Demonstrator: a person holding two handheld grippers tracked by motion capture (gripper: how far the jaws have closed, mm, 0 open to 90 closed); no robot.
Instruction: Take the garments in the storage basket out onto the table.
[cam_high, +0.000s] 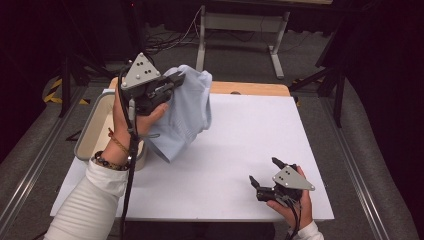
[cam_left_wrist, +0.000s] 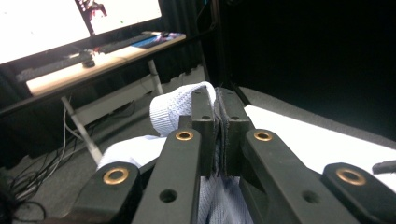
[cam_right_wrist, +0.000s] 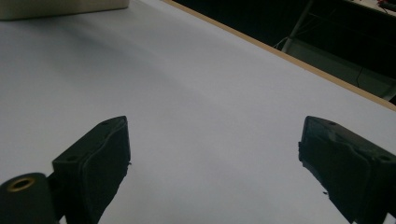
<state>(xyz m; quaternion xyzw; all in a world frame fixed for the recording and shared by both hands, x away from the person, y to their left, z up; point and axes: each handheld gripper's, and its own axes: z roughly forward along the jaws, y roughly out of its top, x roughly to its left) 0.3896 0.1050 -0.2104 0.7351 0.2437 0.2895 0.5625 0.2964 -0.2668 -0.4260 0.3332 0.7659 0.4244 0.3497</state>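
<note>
A pale blue knitted garment (cam_high: 187, 112) hangs in the air over the left part of the white table (cam_high: 250, 135), its lower corner just above the surface. My left gripper (cam_high: 176, 80) is shut on the cloth's upper edge, raised high. In the left gripper view the two jaws press together on a fold of the garment (cam_left_wrist: 170, 109), my left gripper (cam_left_wrist: 216, 105) pointing toward the far side of the room. My right gripper (cam_high: 264, 171) rests low near the front right of the table, open, with nothing between its jaws; the right gripper (cam_right_wrist: 212, 154) looks across bare white surface.
A beige bin (cam_high: 95, 127) stands at the table's left edge, beside the left forearm. Beyond the table are a desk frame (cam_high: 240, 25), cables on the floor and dark stands. A desk with bright monitors (cam_left_wrist: 70, 18) shows far off in the left gripper view.
</note>
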